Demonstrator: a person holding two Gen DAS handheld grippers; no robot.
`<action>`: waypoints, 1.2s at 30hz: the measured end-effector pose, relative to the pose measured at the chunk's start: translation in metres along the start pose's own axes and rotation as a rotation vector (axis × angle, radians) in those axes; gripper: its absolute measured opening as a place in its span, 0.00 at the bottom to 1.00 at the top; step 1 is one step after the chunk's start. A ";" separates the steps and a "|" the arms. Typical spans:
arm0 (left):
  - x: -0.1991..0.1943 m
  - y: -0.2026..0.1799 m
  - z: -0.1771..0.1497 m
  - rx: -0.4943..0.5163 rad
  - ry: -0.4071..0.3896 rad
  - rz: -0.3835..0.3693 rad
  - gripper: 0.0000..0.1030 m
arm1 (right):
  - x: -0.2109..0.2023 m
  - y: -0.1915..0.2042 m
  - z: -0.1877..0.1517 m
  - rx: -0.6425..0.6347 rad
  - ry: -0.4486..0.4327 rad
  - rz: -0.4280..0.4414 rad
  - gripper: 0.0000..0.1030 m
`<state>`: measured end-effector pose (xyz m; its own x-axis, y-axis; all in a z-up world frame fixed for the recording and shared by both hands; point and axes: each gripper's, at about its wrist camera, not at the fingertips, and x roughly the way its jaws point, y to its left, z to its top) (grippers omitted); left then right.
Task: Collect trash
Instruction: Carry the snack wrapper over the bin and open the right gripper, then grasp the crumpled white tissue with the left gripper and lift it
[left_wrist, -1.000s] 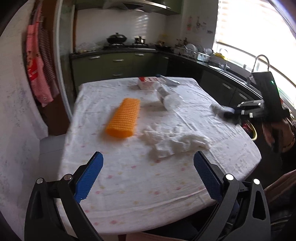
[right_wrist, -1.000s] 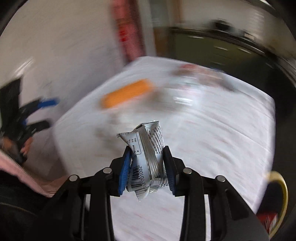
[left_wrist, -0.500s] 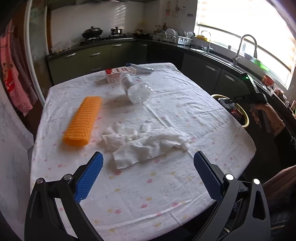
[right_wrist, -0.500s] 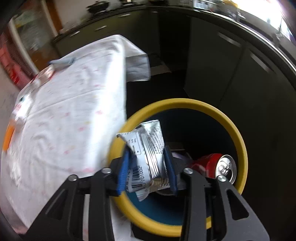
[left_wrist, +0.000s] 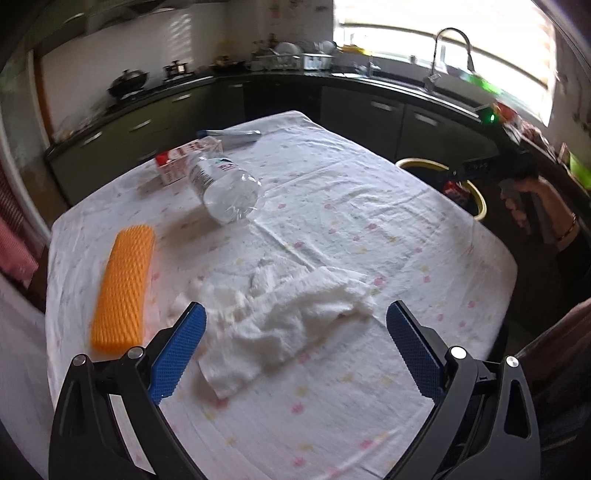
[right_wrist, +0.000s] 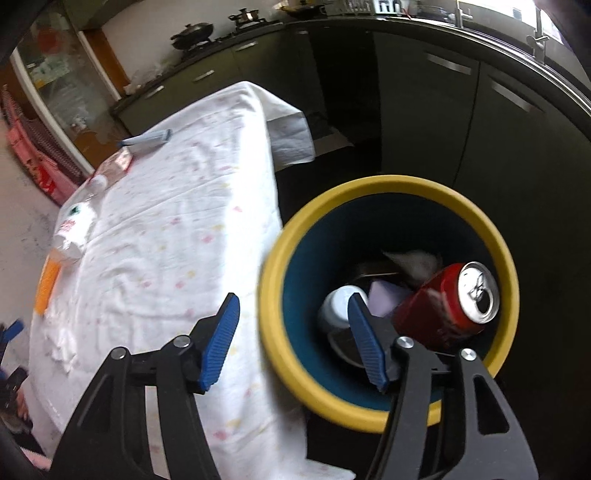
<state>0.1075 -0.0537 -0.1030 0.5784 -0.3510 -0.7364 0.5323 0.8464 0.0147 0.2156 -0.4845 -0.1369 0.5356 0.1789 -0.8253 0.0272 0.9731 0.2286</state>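
My right gripper hangs over the near rim of the yellow-rimmed bin beside the table; its jaws are opening and nothing is between them. Inside the bin lie a red can, a white cup and other scraps. My left gripper stands open above a crumpled white tissue on the white tablecloth. An orange ridged pad lies to the left. A clear plastic bottle and a red-and-white carton lie farther back.
A blue-and-white tube lies at the table's far edge. Dark kitchen cabinets stand close behind the bin. A person's hand holds the right gripper at the table's right side. A red cloth hangs at the left wall.
The right gripper swung from over the table to above the bin, opened, and the silver wrapper it held is gone from its jaws. The left gripper moved closer to the tissue.
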 end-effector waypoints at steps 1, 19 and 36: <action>0.006 0.004 0.003 0.016 0.013 -0.016 0.94 | -0.002 0.004 -0.002 -0.005 0.000 0.010 0.58; 0.064 0.022 0.007 0.050 0.129 -0.152 0.87 | 0.001 0.033 -0.011 -0.040 0.024 0.074 0.61; 0.065 0.013 0.007 0.032 0.135 -0.084 0.37 | -0.008 0.037 -0.018 -0.030 0.010 0.103 0.61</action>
<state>0.1562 -0.0684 -0.1459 0.4442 -0.3613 -0.8199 0.5957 0.8026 -0.0309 0.1971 -0.4476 -0.1314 0.5256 0.2793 -0.8036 -0.0524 0.9534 0.2971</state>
